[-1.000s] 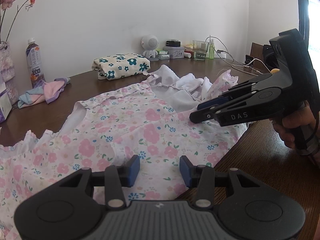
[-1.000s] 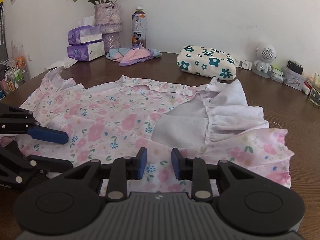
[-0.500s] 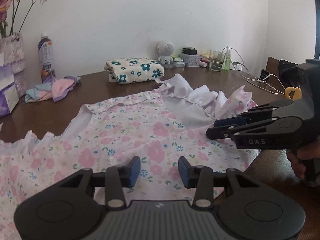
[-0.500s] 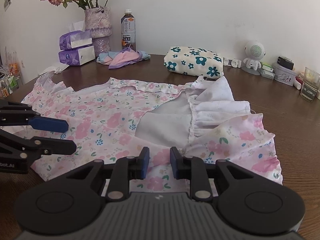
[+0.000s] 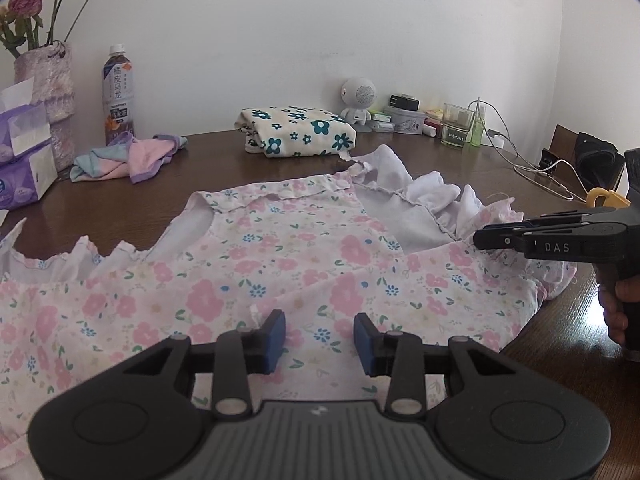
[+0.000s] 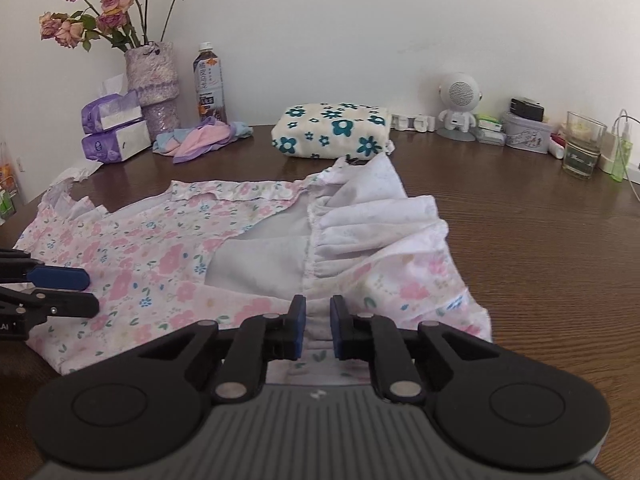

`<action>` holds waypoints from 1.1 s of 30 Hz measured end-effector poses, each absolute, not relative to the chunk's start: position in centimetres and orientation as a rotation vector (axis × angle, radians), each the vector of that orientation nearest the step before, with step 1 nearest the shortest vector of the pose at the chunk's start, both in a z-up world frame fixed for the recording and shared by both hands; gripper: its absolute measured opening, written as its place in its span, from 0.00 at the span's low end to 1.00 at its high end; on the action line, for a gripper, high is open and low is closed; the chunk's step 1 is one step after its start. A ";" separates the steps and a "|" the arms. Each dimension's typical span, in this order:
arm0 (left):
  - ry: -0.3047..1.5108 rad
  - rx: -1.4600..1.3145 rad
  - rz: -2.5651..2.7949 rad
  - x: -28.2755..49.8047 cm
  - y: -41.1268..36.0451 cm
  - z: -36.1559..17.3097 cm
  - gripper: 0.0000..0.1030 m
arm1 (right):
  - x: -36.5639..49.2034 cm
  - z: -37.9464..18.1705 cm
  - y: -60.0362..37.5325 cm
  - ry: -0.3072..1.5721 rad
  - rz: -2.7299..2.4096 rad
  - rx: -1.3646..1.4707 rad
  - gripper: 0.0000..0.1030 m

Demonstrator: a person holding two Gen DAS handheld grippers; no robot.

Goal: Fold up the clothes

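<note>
Two tools at work: the left hand-held gripper [image 5: 320, 336] and the right hand-held gripper [image 6: 318, 330], both along the near edge of the dress.
Dress: a pink flowered dress [image 5: 280, 264] lies spread on the brown tabletop [image 6: 540, 220], its near edge at the tabletop's front; one side is turned back so the pale lining and a white ruffle [image 6: 372, 216] show.
Left hand-held gripper: partly open above the flowered cloth; the pads press on nothing that I can see.
Right hand-held gripper: jaws closing, with only a narrow gap left, and a gathered bit of the dress's near hem between them; whether the pads already pinch it I cannot tell.
Step in hand, as I judge it: taking hold of the hem to carry it over for a fold.
Risk, thin bite: the jaws may catch one layer only, so the lining stays behind and the fold comes out lopsided.
Risk, uneven pull: with the left side not yet gripped, a lift would drag the dress askew.
Risk, neighbours: a folded flowered cloth [image 6: 332, 130] lies just behind the dress, so a far push could nudge it.
</note>
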State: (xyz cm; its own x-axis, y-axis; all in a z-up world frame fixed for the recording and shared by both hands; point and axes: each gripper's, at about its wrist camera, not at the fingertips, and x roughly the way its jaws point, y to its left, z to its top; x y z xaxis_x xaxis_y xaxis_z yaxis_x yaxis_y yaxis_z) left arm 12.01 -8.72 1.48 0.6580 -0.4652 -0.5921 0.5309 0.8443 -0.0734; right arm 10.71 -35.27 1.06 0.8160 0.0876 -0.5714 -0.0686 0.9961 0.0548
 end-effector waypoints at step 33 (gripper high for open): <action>0.635 0.140 -0.569 11.7 -9.2 1.4 0.42 | 10.4 0.4 -38.2 0.649 -0.037 0.006 0.14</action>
State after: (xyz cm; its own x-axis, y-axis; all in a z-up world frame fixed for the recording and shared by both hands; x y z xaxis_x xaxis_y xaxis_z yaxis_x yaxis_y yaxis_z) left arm 11.66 -9.16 1.38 0.6585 -0.4590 -0.5964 0.5423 0.8389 -0.0468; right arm 10.36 -38.20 0.41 0.7963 -0.0331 -0.6039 0.0367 0.9993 -0.0064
